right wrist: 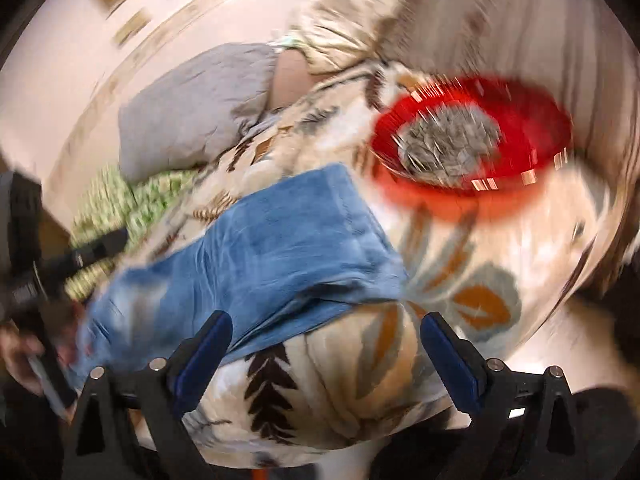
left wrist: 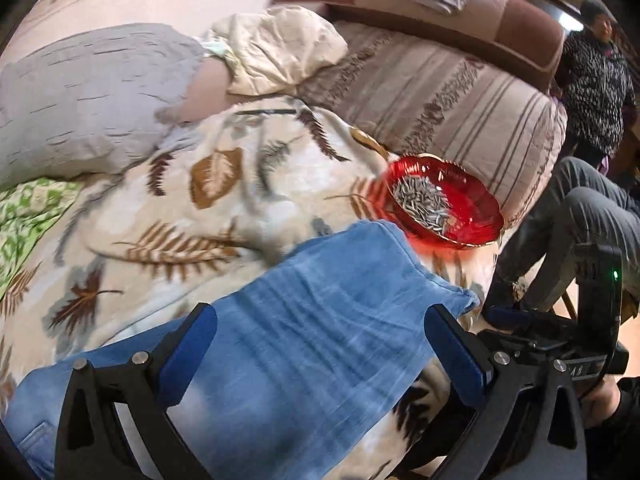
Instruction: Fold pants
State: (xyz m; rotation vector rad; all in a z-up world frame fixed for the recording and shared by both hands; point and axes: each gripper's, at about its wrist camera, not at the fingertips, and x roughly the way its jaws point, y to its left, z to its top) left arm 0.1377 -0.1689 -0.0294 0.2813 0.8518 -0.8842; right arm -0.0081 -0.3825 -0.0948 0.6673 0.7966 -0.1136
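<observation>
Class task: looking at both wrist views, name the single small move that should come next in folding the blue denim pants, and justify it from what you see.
Probably lower the left tool onto the blue denim pants and pinch an edge. Both tools are open and hold nothing, the right tool too, and the pants lie loosely folded on the leaf-patterned blanket, close to the red glass bowl of seeds.

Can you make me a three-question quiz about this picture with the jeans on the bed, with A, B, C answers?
1. Where is the red bowl?
A. On the leafy blanket, past the end of the jeans
B. On the floor
C. On top of the grey pillow

2. What colour are the jeans?
A. Black
B. Blue
C. White

3. How is the left gripper?
A. Shut on the bowl
B. Shut on the pillow
C. Open, holding nothing

Answers:
1 A: the bowl sits on the blanket just beyond the jeans' end.
2 B: the denim is faded blue.
3 C: its fingers stand wide apart over the jeans.
</observation>
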